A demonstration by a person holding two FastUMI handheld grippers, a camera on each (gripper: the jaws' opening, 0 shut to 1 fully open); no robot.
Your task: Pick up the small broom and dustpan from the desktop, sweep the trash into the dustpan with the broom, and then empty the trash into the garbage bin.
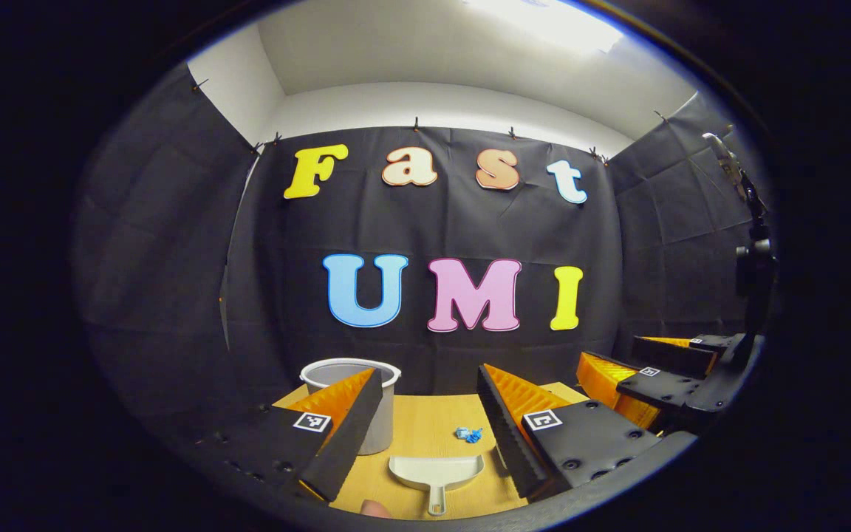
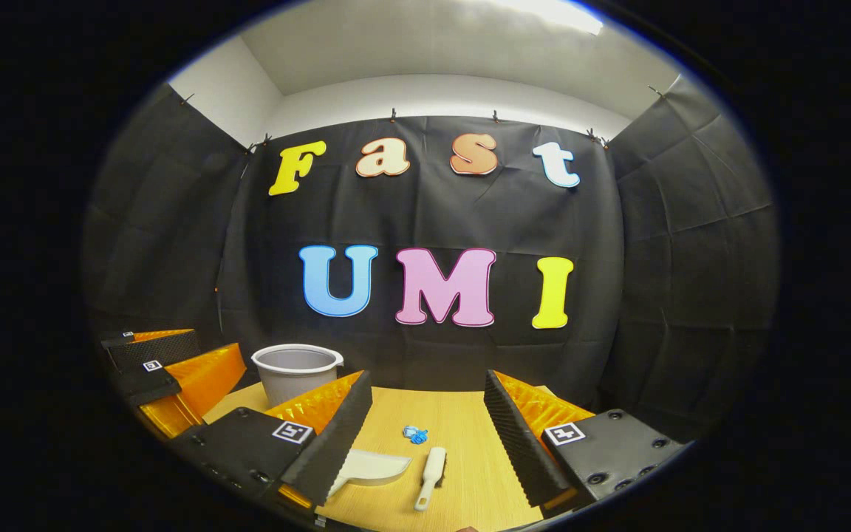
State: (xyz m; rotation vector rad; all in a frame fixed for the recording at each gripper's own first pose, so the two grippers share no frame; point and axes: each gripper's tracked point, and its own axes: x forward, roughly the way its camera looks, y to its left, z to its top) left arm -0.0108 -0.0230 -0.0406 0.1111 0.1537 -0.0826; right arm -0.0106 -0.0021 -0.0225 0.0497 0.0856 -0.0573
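Observation:
A white dustpan (image 1: 436,473) lies on the wooden desktop (image 1: 425,421), handle toward me, just below my left gripper (image 1: 431,377), which is open and holds nothing. A small blue scrap of trash (image 1: 468,434) lies just beyond the pan. In the right gripper view the white broom (image 2: 431,467) lies right of the dustpan (image 2: 374,467), with the trash (image 2: 416,434) behind them. My right gripper (image 2: 427,380) hovers open above them. The grey garbage bin (image 2: 296,369) stands at the back left of the desk. Each gripper sees the other beside it: the right gripper (image 1: 610,349) and the left gripper (image 2: 207,355).
In the left gripper view the bin (image 1: 385,436) is partly hidden behind my left finger. A black stand (image 1: 754,258) rises at the far right. A person's fingertip (image 1: 375,508) shows at the desk's near edge. Black cloth walls close in the desk (image 2: 462,473) on three sides.

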